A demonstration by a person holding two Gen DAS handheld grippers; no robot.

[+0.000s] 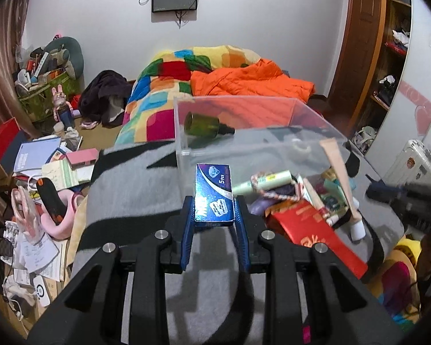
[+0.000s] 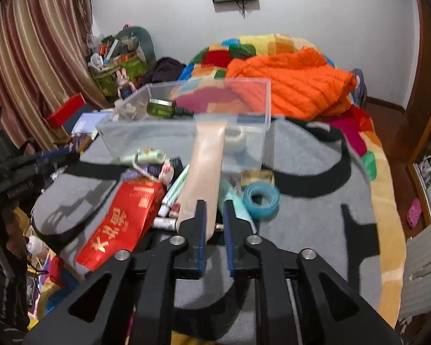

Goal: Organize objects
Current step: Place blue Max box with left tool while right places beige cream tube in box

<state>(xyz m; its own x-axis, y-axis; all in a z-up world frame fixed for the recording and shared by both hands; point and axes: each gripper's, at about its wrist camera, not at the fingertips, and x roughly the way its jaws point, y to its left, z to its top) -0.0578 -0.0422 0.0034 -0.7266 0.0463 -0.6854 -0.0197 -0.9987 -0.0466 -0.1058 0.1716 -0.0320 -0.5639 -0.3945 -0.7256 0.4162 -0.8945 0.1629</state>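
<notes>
My left gripper (image 1: pixel 214 205) is shut on a small blue box (image 1: pixel 213 191) marked "5 Pcs", held above the grey blanket just in front of the clear plastic bin (image 1: pixel 244 143). My right gripper (image 2: pixel 214 210) is shut on a long beige tube (image 2: pixel 205 169), lifted over the pile of small items, its flat end reaching toward the clear bin (image 2: pixel 123 139). The same tube shows in the left wrist view (image 1: pixel 340 172), standing tilted with its white cap down. A green bottle (image 2: pixel 162 108) lies inside the bin, also seen in the left wrist view (image 1: pixel 205 125).
A pile on the grey blanket (image 2: pixel 316 215) holds a red packet (image 2: pixel 123 221), a blue tape roll (image 2: pixel 261 197), a pale green tube (image 2: pixel 146 156) and small tubes. Behind lie an orange jacket (image 2: pixel 296 86) and colourful quilt. The floor at left (image 1: pixel 43 172) is cluttered with books and papers.
</notes>
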